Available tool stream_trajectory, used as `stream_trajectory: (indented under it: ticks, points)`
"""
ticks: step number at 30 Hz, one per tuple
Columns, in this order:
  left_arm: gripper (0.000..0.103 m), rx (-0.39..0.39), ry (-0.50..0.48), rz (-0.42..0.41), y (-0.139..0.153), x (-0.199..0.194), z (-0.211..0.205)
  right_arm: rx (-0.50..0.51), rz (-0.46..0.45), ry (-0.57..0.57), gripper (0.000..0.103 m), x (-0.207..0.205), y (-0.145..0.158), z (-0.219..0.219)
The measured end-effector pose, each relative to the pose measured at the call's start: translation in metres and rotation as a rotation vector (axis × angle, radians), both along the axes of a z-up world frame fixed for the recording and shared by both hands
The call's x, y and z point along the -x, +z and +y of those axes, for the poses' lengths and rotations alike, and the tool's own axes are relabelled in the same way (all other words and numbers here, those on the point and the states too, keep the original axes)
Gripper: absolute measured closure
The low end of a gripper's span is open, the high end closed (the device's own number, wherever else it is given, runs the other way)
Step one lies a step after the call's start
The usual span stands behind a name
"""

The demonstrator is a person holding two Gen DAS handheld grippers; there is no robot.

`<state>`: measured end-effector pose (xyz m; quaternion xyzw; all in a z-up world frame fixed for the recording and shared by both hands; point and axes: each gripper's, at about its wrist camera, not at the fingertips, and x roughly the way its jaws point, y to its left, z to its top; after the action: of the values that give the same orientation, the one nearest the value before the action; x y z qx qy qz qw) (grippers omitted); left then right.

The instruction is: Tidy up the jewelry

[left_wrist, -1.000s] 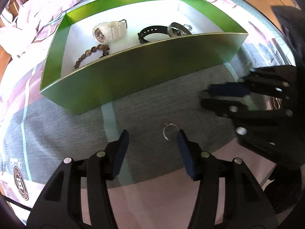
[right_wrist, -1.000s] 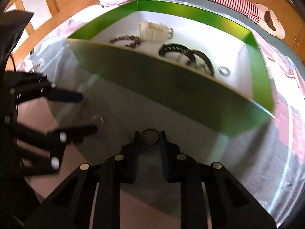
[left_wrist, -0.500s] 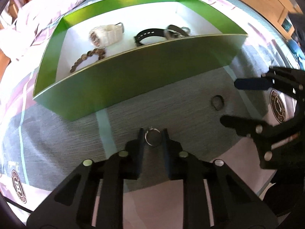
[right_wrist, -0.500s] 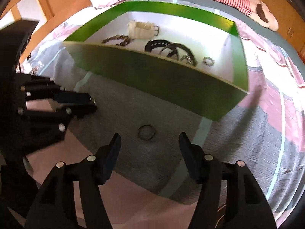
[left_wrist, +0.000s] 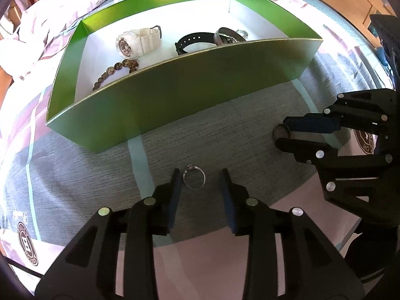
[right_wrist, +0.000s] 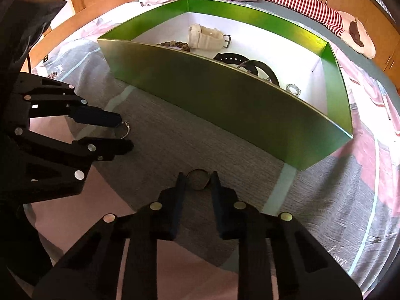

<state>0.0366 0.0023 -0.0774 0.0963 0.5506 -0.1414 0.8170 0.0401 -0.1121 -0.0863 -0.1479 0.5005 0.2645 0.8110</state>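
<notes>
**Left jaws widen, right jaws close in**

Since half a second ago the left gripper (left_wrist: 200,175) has spread from the silver ring (left_wrist: 194,180), which lies loose on the bedspread (left_wrist: 225,135), while the right gripper (right_wrist: 197,178) has narrowed onto the dark ring (right_wrist: 198,179), fingers touching both sides. The green box (left_wrist: 187,85), at twelve o'clock, holds a white watch (left_wrist: 137,41) and bead bracelet (left_wrist: 117,71).

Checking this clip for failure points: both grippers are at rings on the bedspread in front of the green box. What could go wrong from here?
1. The dark ring appears pinched only at the very fingertips of the right gripper; it could slip out on the way over the green box wall.
2. The silver ring lies off-centre in the open left gripper; closing may nudge it or catch the bedspread.
</notes>
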Motion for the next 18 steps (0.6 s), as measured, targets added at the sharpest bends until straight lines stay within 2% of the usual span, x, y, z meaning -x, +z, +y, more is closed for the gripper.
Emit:
stream_trajectory:
  ticks: [2, 3, 4, 5, 11, 18]
  points:
    - [0.071, 0.004, 0.003, 0.001, 0.000, -0.001, 0.002, -0.012, 0.005, 0.006, 0.079, -0.001, 0.002, -0.001]
    - [0.071, 0.005, 0.004, 0.001, 0.000, -0.001, 0.003, -0.014, 0.011, 0.008, 0.076, 0.000, 0.003, -0.002]
    - [0.071, 0.005, 0.007, 0.001, 0.001, -0.001, 0.004, -0.013, 0.019, 0.009, 0.060, 0.000, 0.004, -0.003]
    - [0.071, 0.007, 0.010, 0.003, 0.001, -0.003, 0.005, -0.007, 0.024, 0.008, 0.050, 0.000, 0.005, -0.005]
    - [0.071, 0.004, 0.011, 0.004, 0.000, -0.005, 0.005, 0.002, 0.027, -0.004, 0.050, 0.004, 0.005, -0.021]
    - [0.071, -0.005, -0.004, -0.007, -0.002, 0.000, -0.006, 0.023, -0.007, 0.043, 0.051, 0.010, 0.000, -0.007]
